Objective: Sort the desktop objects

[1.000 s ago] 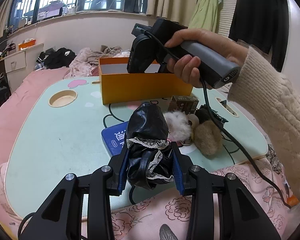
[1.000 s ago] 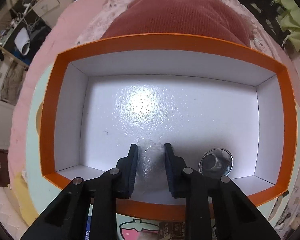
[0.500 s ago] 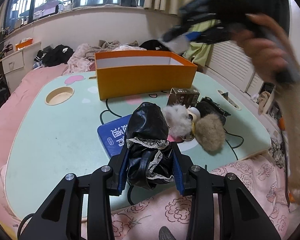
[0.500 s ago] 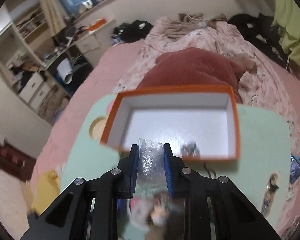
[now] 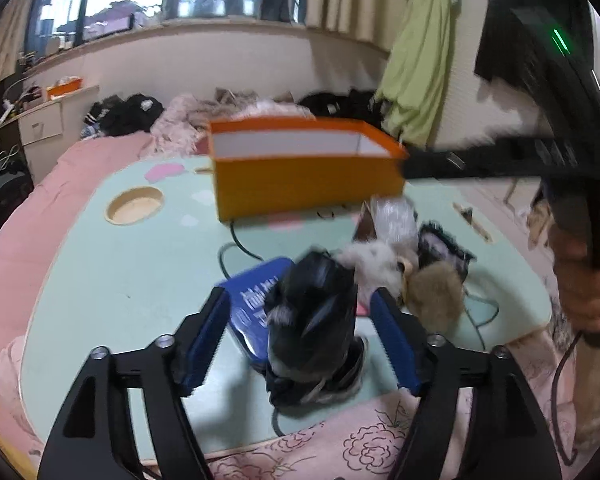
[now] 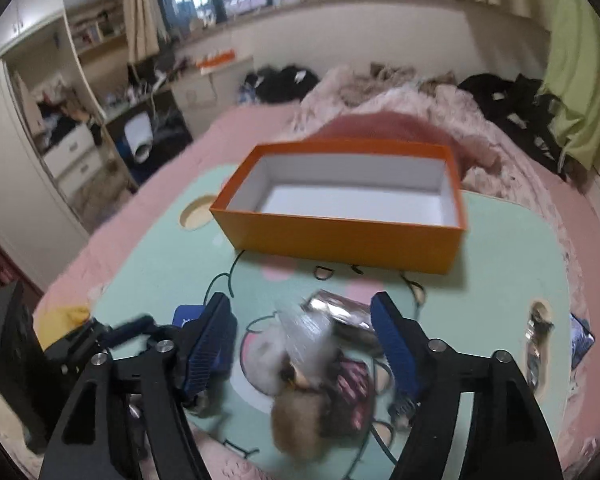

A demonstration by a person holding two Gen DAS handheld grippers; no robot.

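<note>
My left gripper [image 5: 300, 296] is opening, its blue pads standing clear on both sides of a black lace-trimmed bundle [image 5: 312, 320]. The bundle rests on the mint table [image 5: 140, 272], partly over a blue tin [image 5: 256, 296]. My right gripper [image 6: 300, 300] is also opening. A clear crumpled plastic wad [image 6: 308, 332] shows blurred between its jaws and touches neither pad, above a white pompom [image 6: 264, 356] and a brown pompom [image 6: 296, 416]. The orange box [image 6: 340, 236] stands open beyond. In the left wrist view the right gripper [image 5: 416, 166] hangs blurred over the pile, held by a hand [image 5: 584, 280].
A small foil-wrapped packet [image 6: 336, 312] and a dark furry item [image 5: 440, 244] lie by the pompoms, with a black cable [image 5: 236, 248] across the table. A round cup hole [image 5: 134, 204] sits at the table's left. Pink bedding [image 5: 28, 208] surrounds the table.
Both grippers have gone from shut to open. The left let go of the black bundle. The right pulled back from over the orange box to the pile and released the plastic wad.
</note>
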